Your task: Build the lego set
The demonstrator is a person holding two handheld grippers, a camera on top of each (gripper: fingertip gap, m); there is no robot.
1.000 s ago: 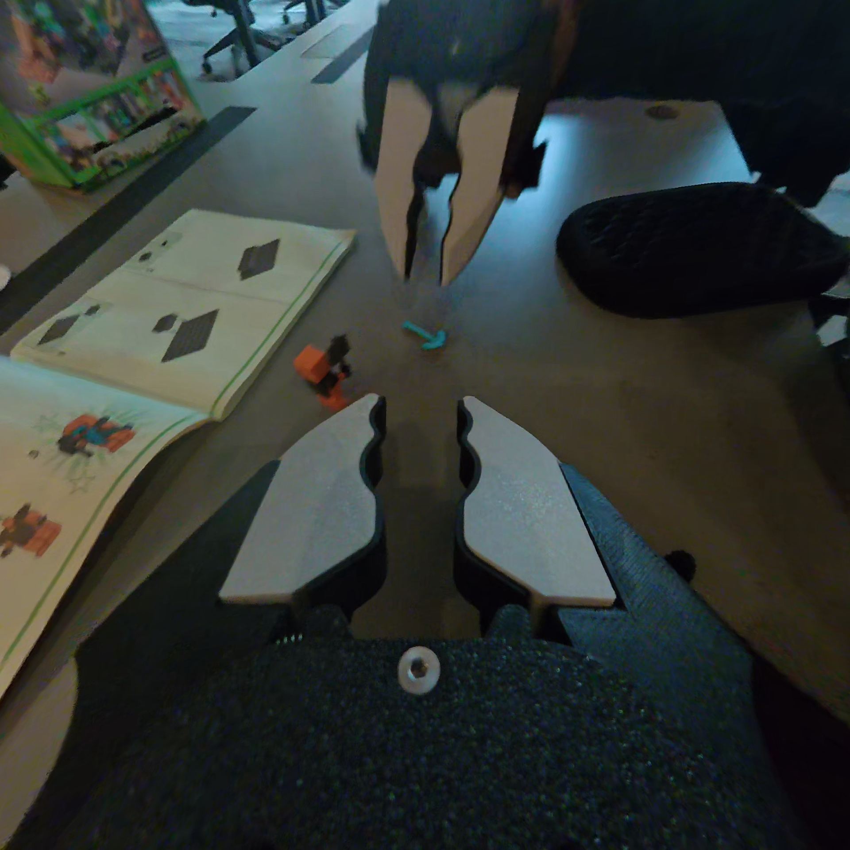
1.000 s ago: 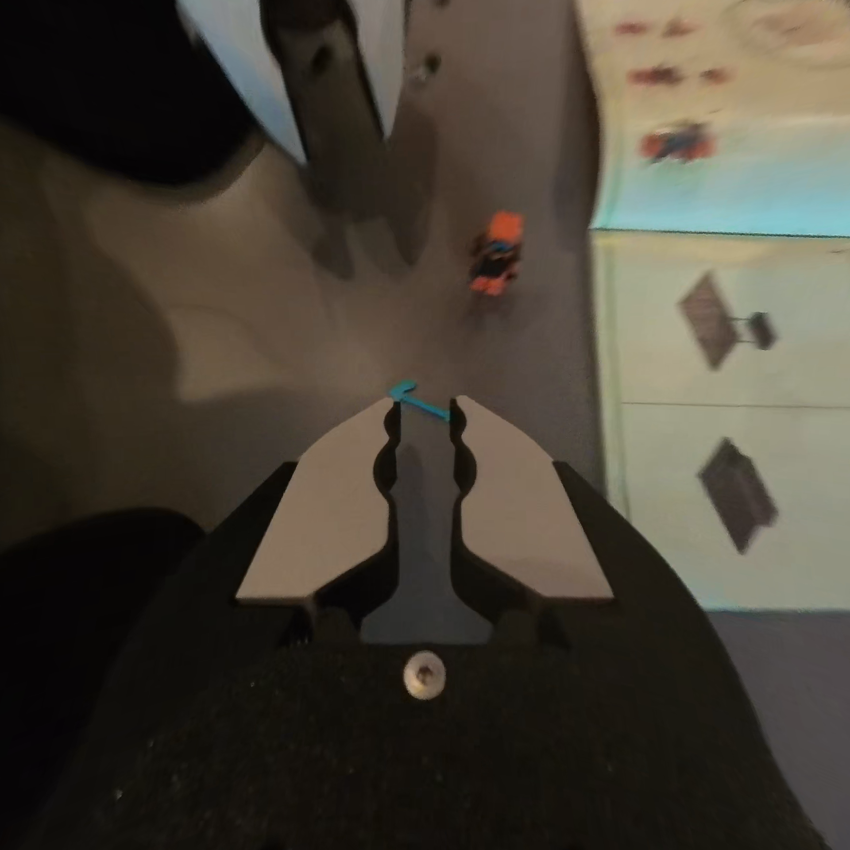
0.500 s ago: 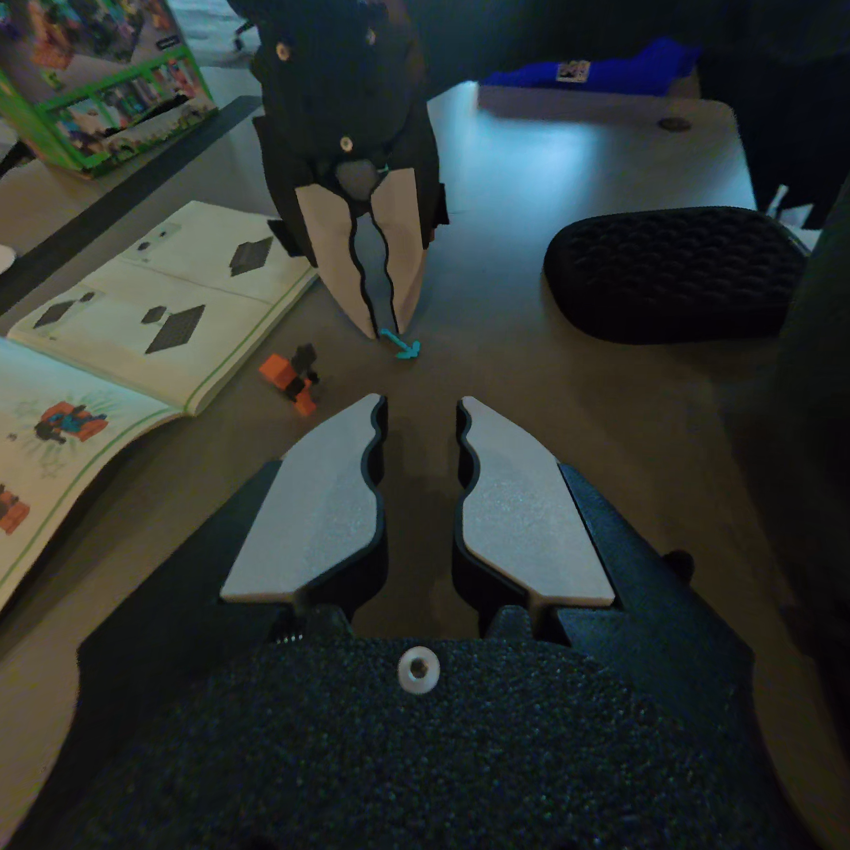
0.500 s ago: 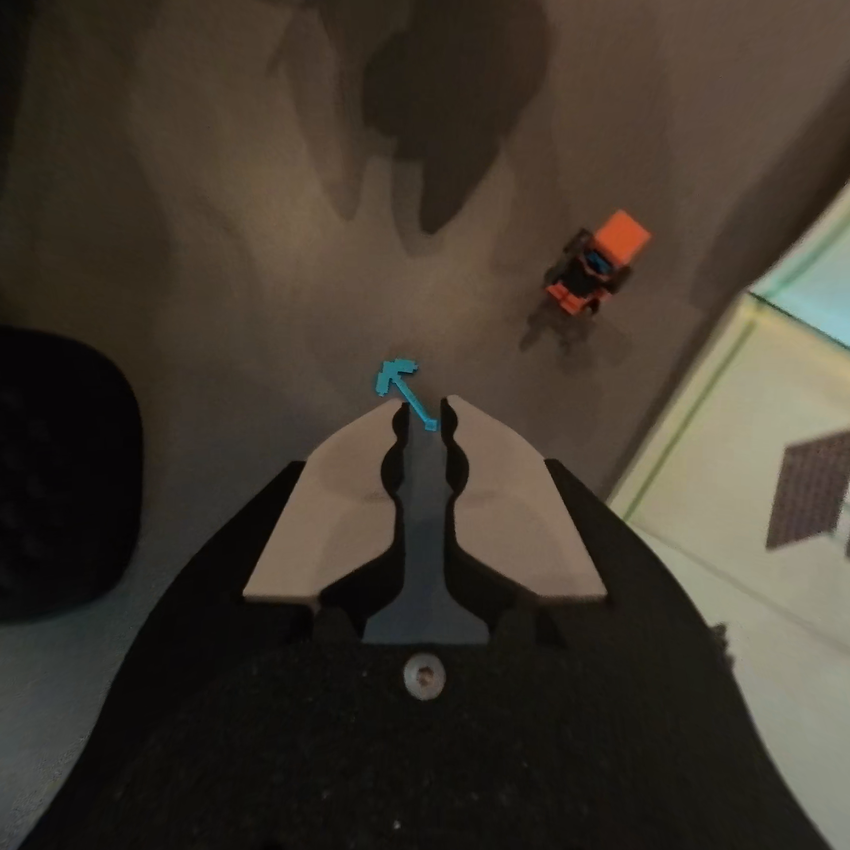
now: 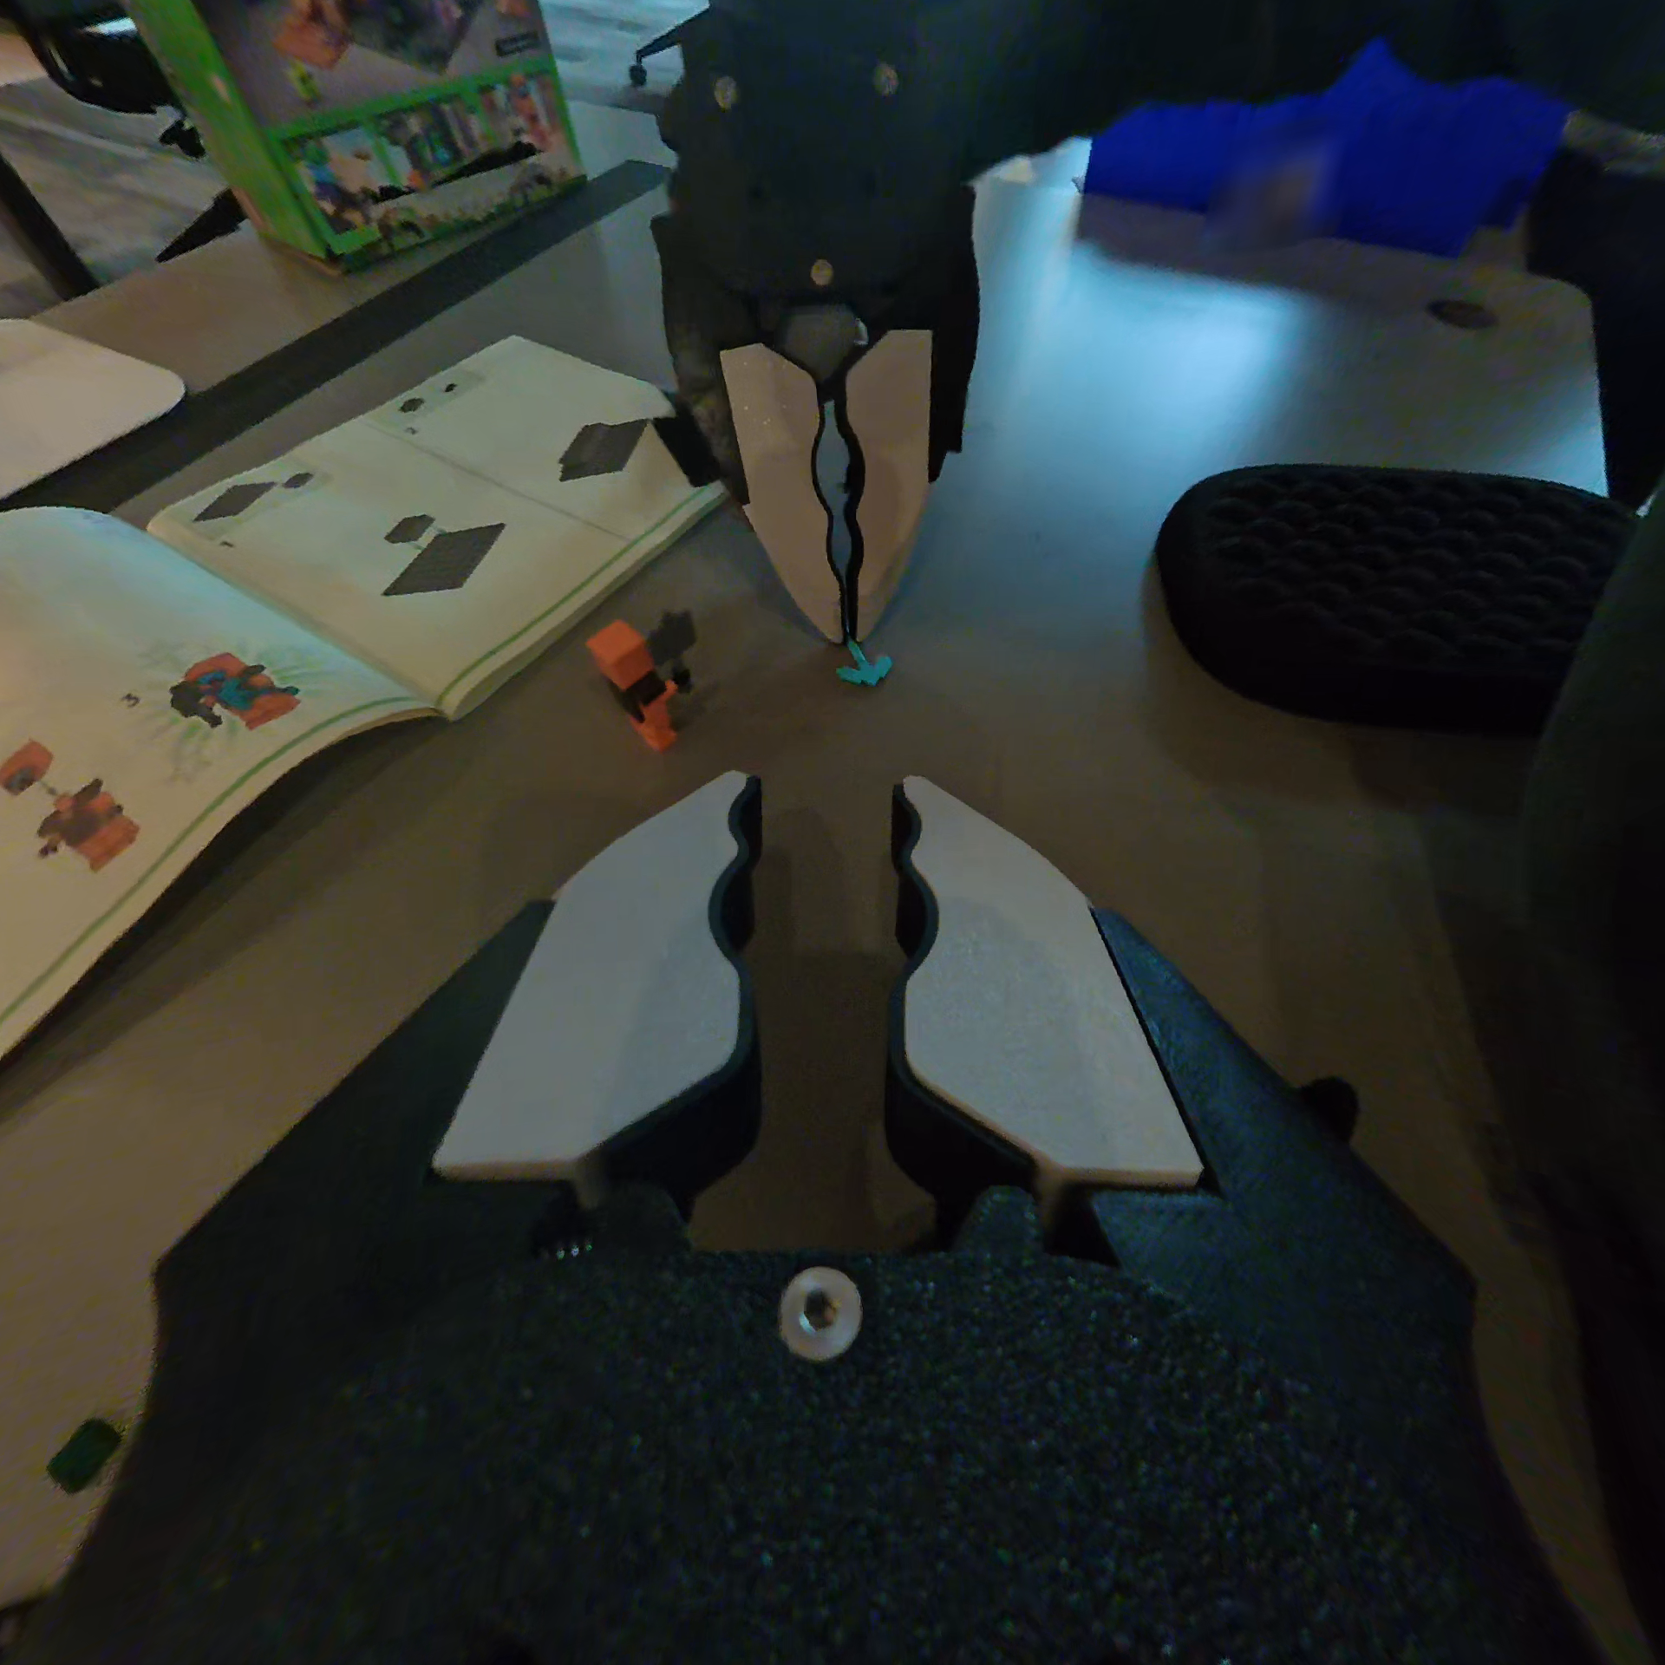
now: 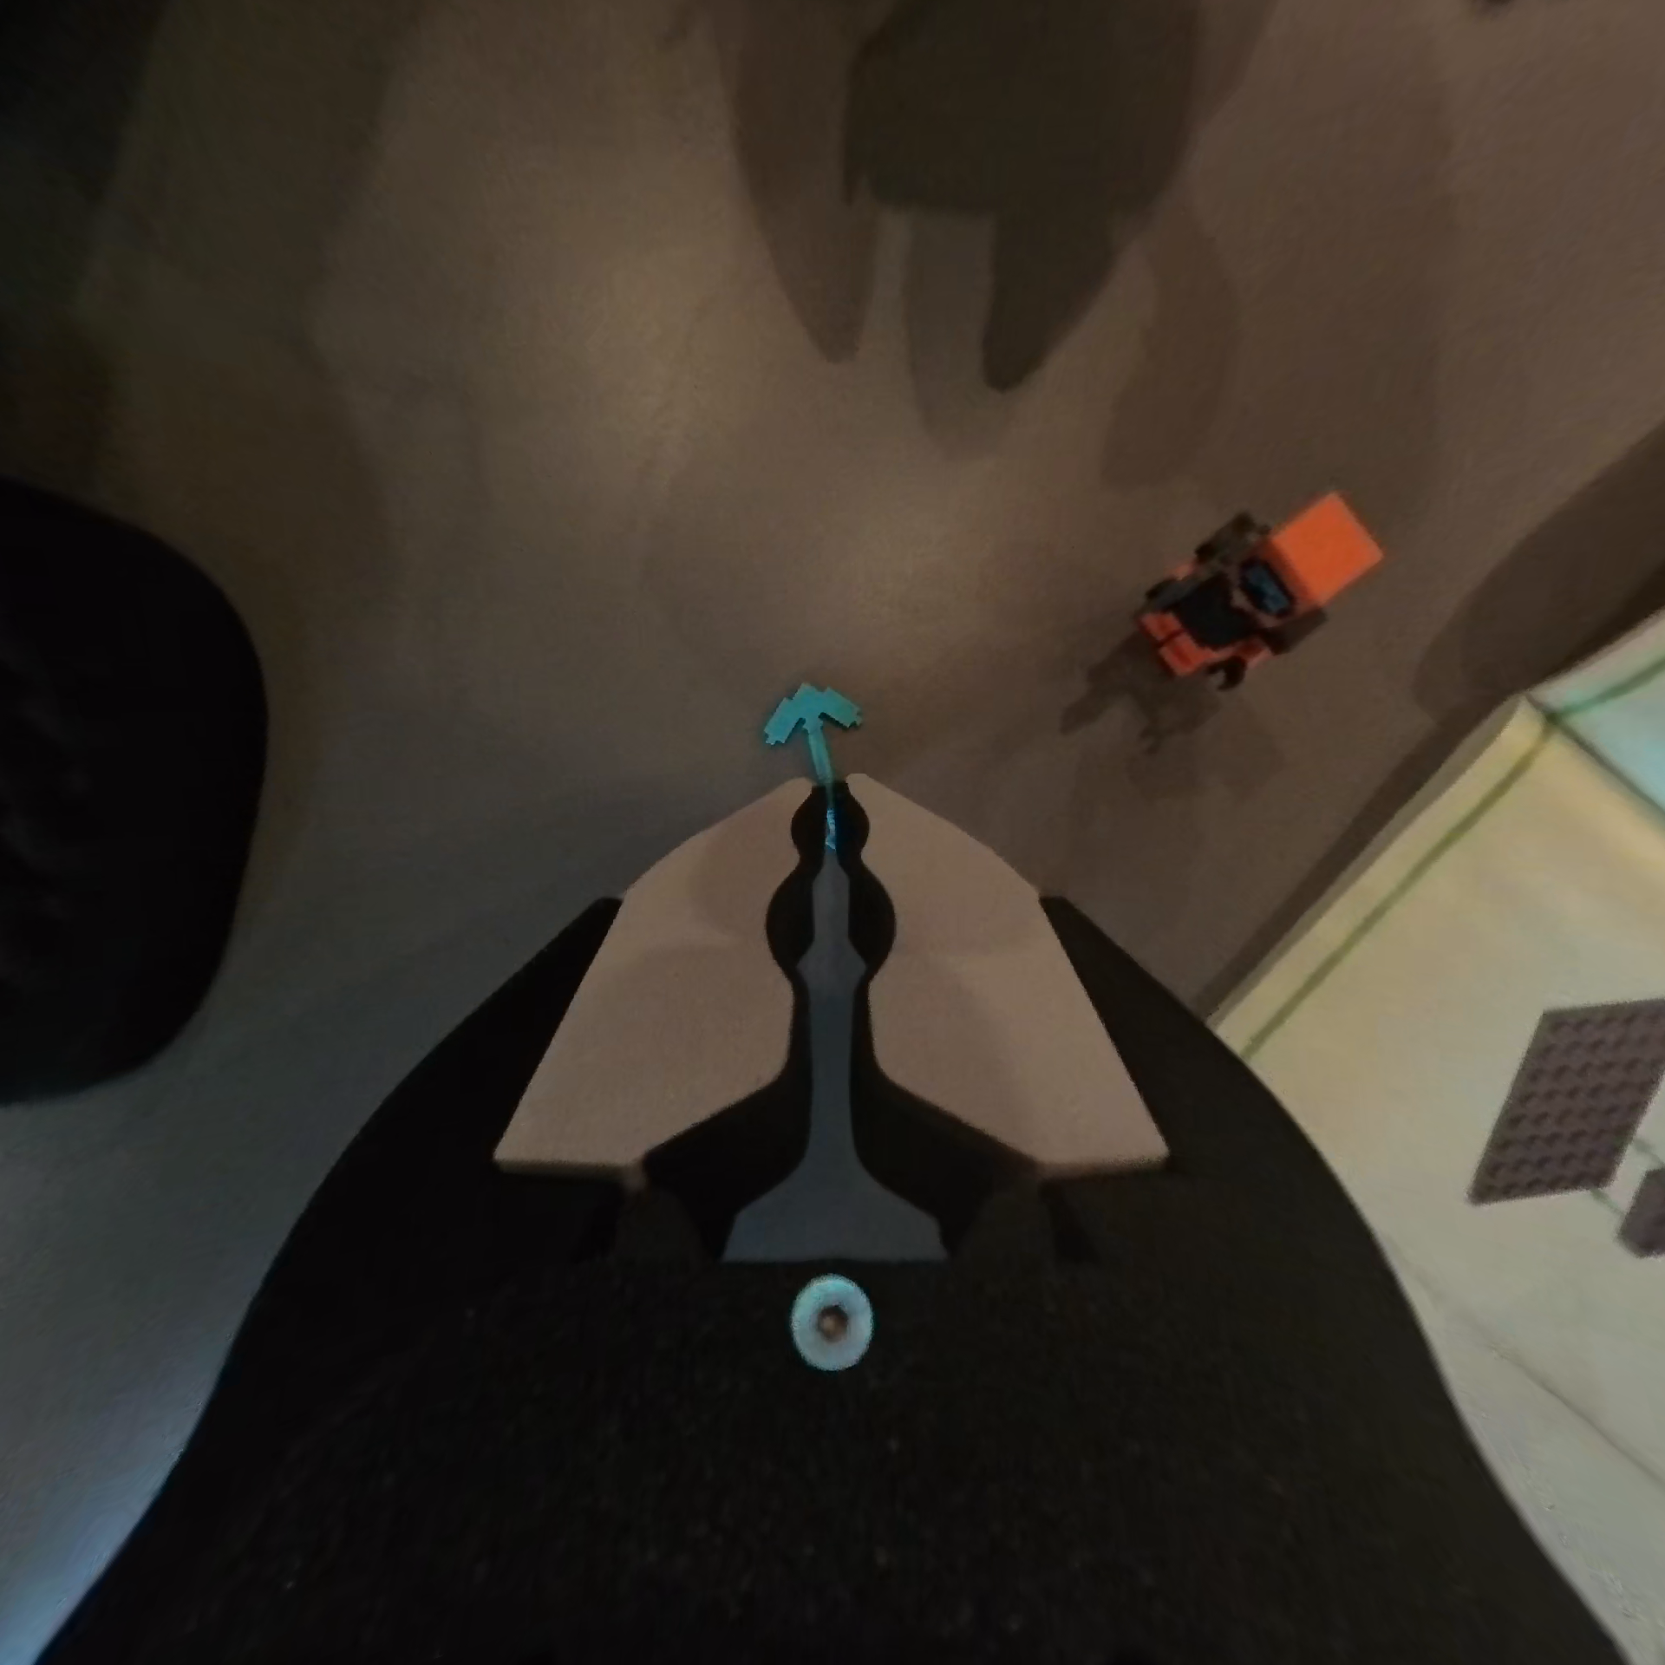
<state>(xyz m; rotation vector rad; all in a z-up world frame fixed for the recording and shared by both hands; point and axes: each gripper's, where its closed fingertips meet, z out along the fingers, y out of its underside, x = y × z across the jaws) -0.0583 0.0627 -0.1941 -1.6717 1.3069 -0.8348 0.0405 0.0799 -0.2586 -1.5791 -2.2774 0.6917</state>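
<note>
Left wrist view: instruction booklet [image 5: 378, 559] lying open at left for reference; orange-and-black minifigure [image 5: 644, 680] lying on table [image 5: 1126, 811] beside booklet's edge; right gripper [image 5: 847, 635] pointing down, tips pinching handle of teal pickaxe [image 5: 863, 669], head touching or just above table. Thin handle likely demanding this tip grip. Left gripper [image 5: 824, 793] hovering nearer camera, jaws parted narrowly, gripping nothing, seemingly waiting to take minifigure. Black padded cushion [image 5: 1387, 586] sitting at right.

Teal pickaxe [image 6: 814, 732] pinched by handle
</note>
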